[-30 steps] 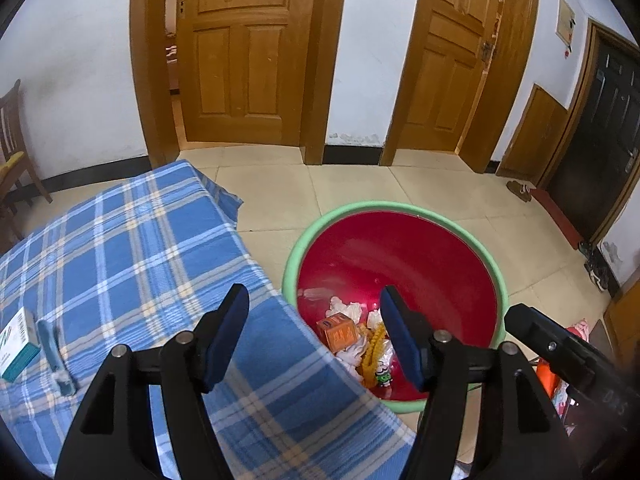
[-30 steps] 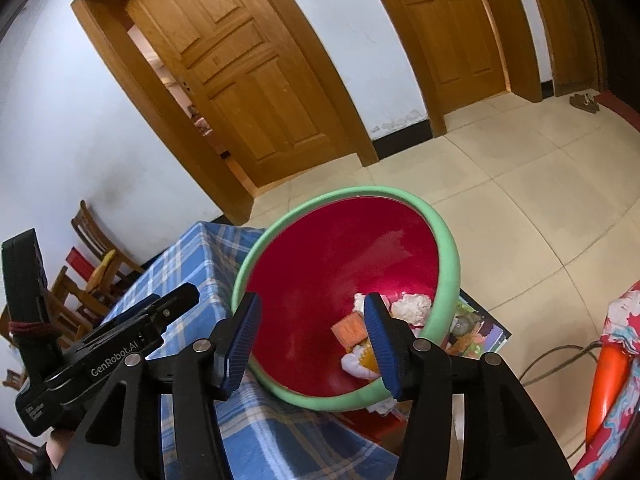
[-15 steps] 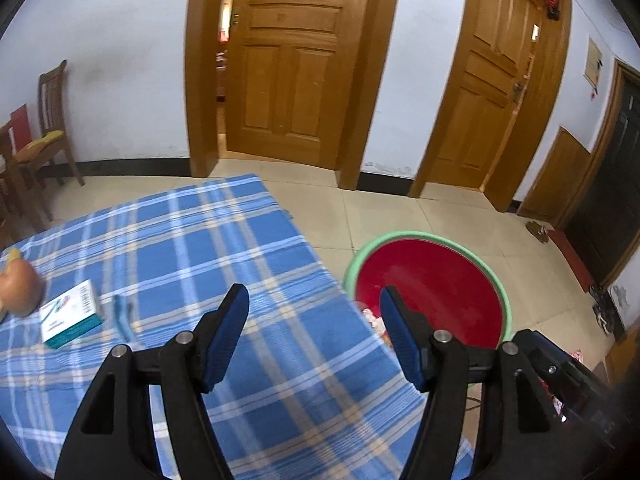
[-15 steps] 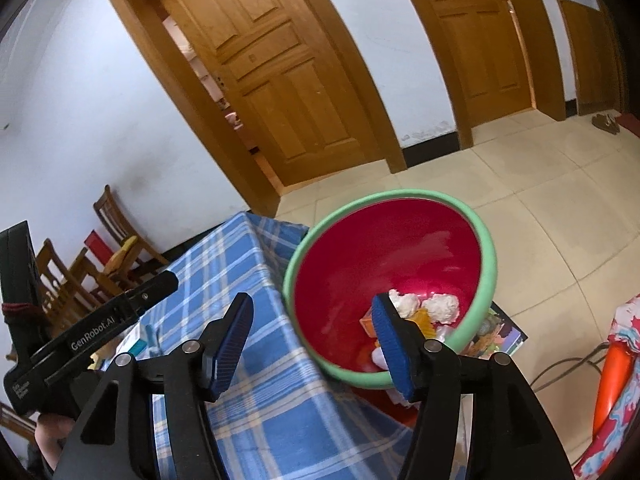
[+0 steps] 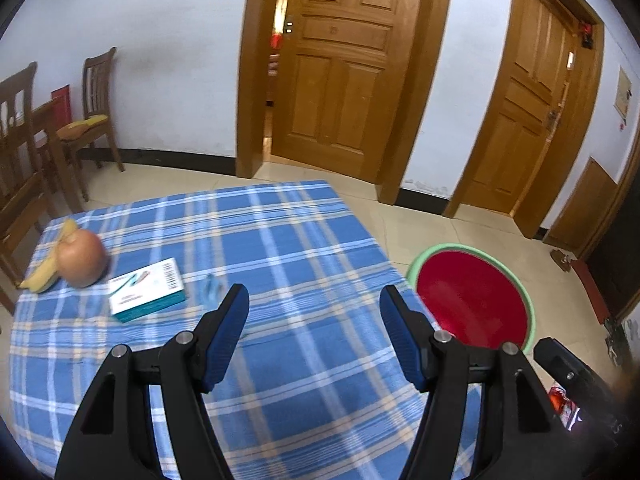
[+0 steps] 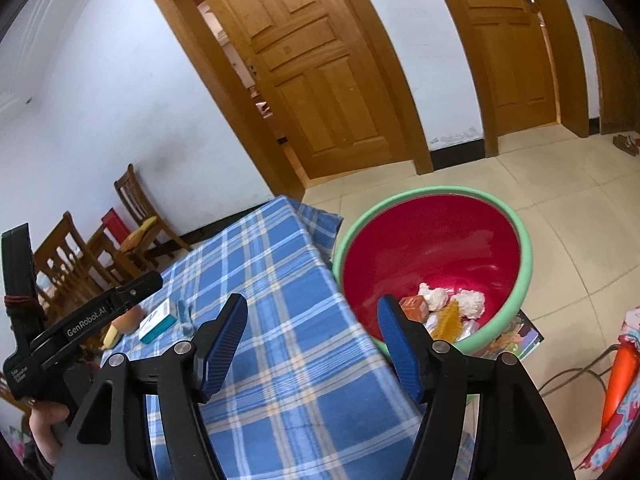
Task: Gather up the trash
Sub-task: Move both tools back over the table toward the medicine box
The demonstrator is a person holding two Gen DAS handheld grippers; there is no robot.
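Note:
A red basin with a green rim [image 5: 472, 300] [image 6: 434, 248] stands on the floor beside the blue checked table [image 5: 280, 264] [image 6: 256, 280]. Crumpled white tissues [image 6: 470, 302], an orange carton [image 6: 414, 307] and other scraps lie in it. On the table lie a teal-and-white box [image 5: 146, 290] [image 6: 158, 320], a small blue wrapper [image 5: 210, 290] [image 6: 183, 312], an apple [image 5: 82, 258] and a banana peel [image 5: 44, 276]. My left gripper [image 5: 314, 308] hangs open over the table, empty. My right gripper [image 6: 312, 320] is over the table edge by the basin, its jaws opening with nothing between them.
Wooden chairs [image 5: 96, 120] stand along the wall at the left. Two wooden doors [image 5: 344, 76] lie beyond the tiled floor. A colourful bag [image 6: 616, 392] and a cable [image 6: 576, 376] are on the floor to the right of the basin.
Both grippers have drawn back from the basin toward the table; the left view swung left, bringing the box, apple and peel into sight. The right jaws have widened.

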